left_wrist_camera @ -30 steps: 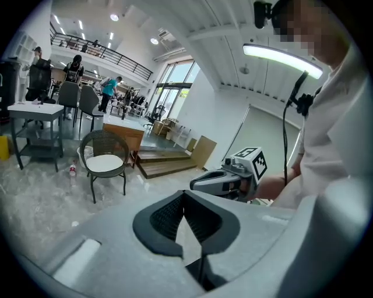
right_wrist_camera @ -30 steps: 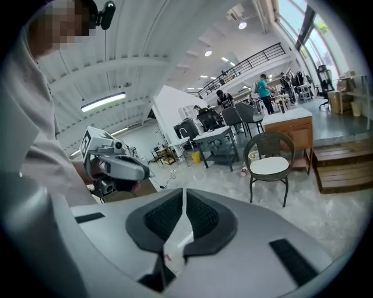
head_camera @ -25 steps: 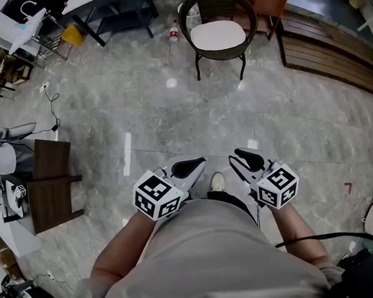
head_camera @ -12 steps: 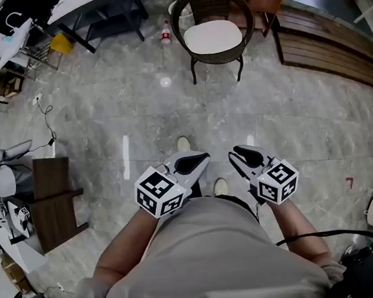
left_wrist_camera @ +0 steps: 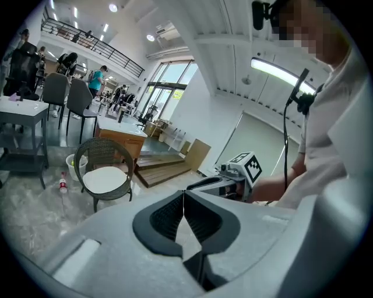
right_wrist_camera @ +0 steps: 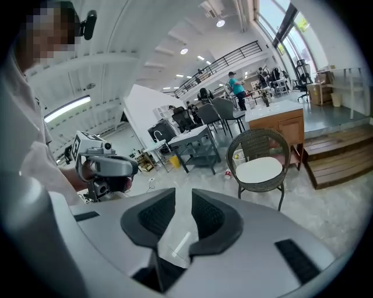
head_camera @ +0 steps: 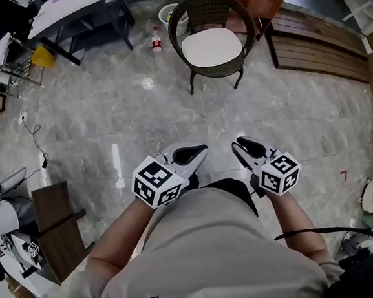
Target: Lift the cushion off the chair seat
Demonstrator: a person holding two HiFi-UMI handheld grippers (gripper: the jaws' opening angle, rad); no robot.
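A big open-plan office or lab hall. It has a polished grey marble floor (head_camera: pixel 170 114), white-topped desks on black frames (head_camera: pixel 73 4) at the far left, grey office chairs (left_wrist_camera: pixel 78 99) and people (left_wrist_camera: pixel 98 78) at far desks. An upper gallery with a black railing (right_wrist_camera: pixel 224 55) and tall glass frontage (left_wrist_camera: pixel 169 87) rise above. A stepped brown wooden platform (head_camera: pixel 320 46) lies far right beside a round dark wicker armchair (head_camera: pixel 210 10).

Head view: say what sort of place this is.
Likely a large open-plan workshop or lab hall: polished grey stone floor, black-framed worktables, and a railed mezzanine seen in the left gripper view.
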